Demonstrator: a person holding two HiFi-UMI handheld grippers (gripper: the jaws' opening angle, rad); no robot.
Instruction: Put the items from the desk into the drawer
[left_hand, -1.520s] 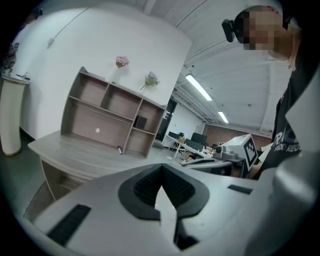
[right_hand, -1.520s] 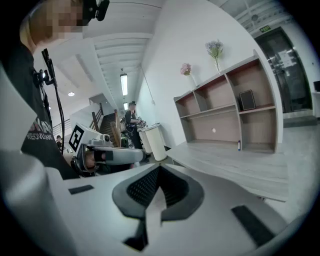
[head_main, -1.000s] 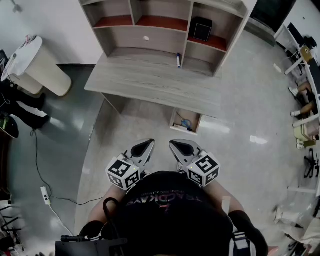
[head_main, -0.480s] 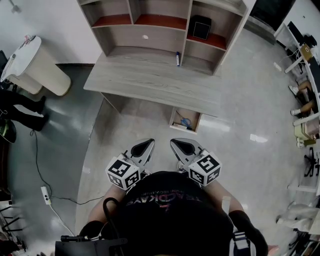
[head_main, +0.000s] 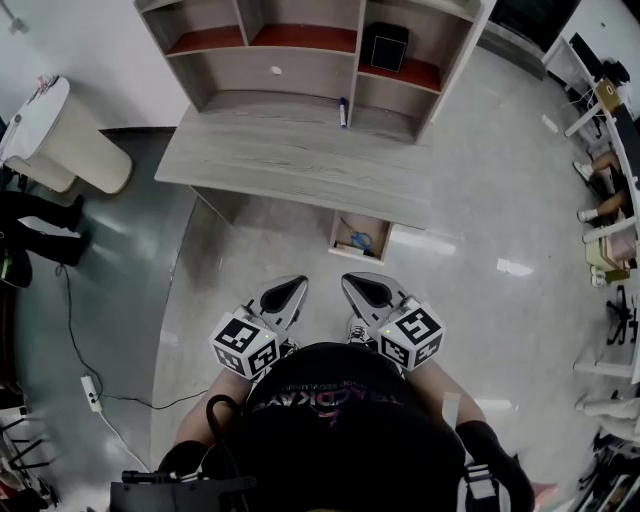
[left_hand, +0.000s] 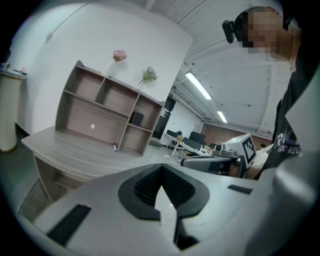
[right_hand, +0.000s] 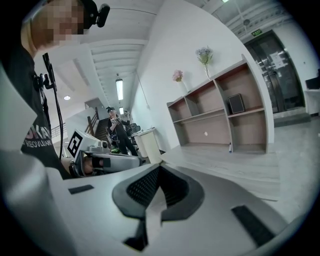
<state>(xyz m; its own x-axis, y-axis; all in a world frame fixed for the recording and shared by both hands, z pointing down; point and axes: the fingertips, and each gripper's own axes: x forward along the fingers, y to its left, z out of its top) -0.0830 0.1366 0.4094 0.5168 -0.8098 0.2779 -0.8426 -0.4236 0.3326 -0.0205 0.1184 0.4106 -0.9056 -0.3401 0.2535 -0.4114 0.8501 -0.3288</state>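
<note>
A dark marker stands on the grey wooden desk at the foot of the shelf unit; it also shows as the marker and the marker in the gripper views. Under the desk's right end the drawer stands open with a few small items inside. My left gripper and right gripper are held side by side close to my body, well short of the desk. Both are shut with nothing between the jaws, as the left gripper and right gripper views show.
The shelf unit on the desk holds a black box. A white cylindrical bin stands at the left, with a person's legs near it. A cable and power strip lie on the floor. Office desks line the right.
The desk and drawer have slid slightly up and left in the head view. Both grippers stay shut in nearly the same place.
</note>
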